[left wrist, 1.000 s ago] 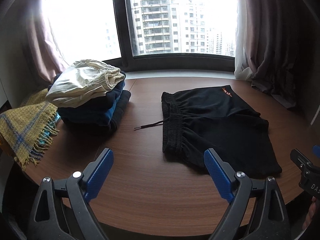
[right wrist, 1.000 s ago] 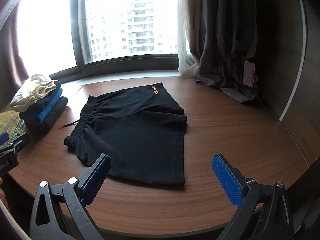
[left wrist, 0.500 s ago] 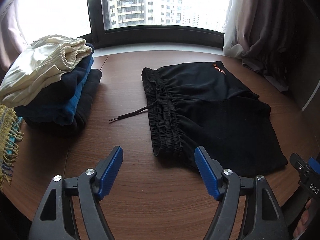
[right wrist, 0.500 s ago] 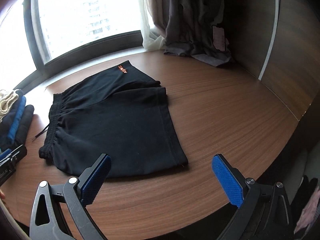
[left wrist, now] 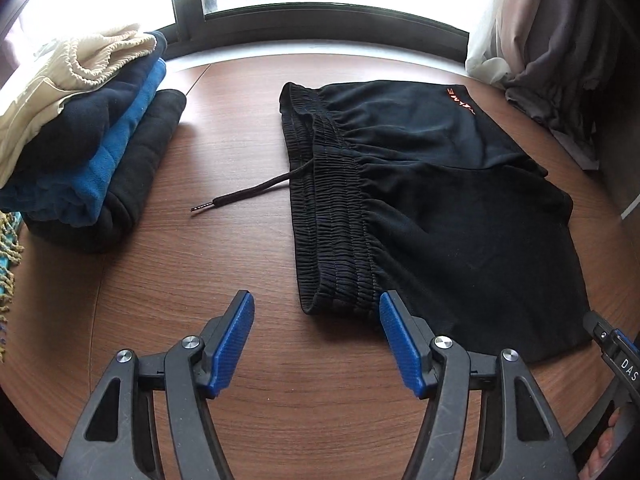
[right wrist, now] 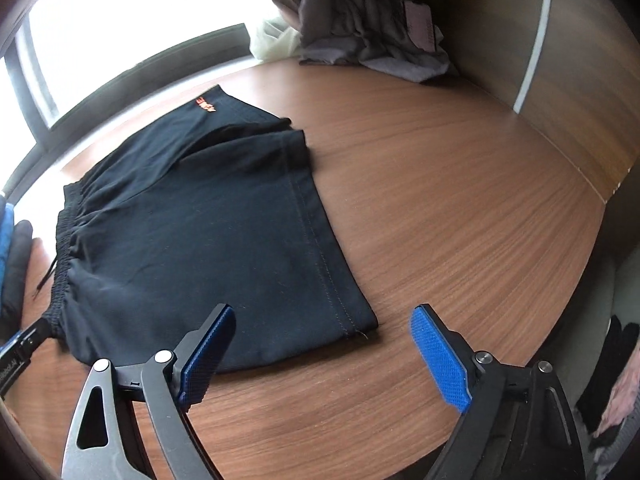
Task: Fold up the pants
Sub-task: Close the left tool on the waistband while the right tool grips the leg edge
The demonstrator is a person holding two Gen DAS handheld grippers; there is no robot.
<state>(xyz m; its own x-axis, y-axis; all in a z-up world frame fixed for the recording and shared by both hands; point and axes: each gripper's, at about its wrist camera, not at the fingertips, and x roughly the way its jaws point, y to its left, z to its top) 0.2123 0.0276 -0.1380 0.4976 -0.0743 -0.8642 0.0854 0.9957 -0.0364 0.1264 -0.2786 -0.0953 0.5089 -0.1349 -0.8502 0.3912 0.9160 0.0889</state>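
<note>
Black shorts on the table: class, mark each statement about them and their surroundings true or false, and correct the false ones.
1. The black shorts lie flat on the wooden table. True.
2. The left gripper is clamped on the waistband. False: its pads are apart and grip nothing.
3. A drawstring trails out from the waistband onto the table. True.
4. The folded clothes are stacked on top of the shorts. False: they sit beside them, apart.
5. The right gripper holds the hem. False: it is open, with only the hem corner between its pads.
</note>
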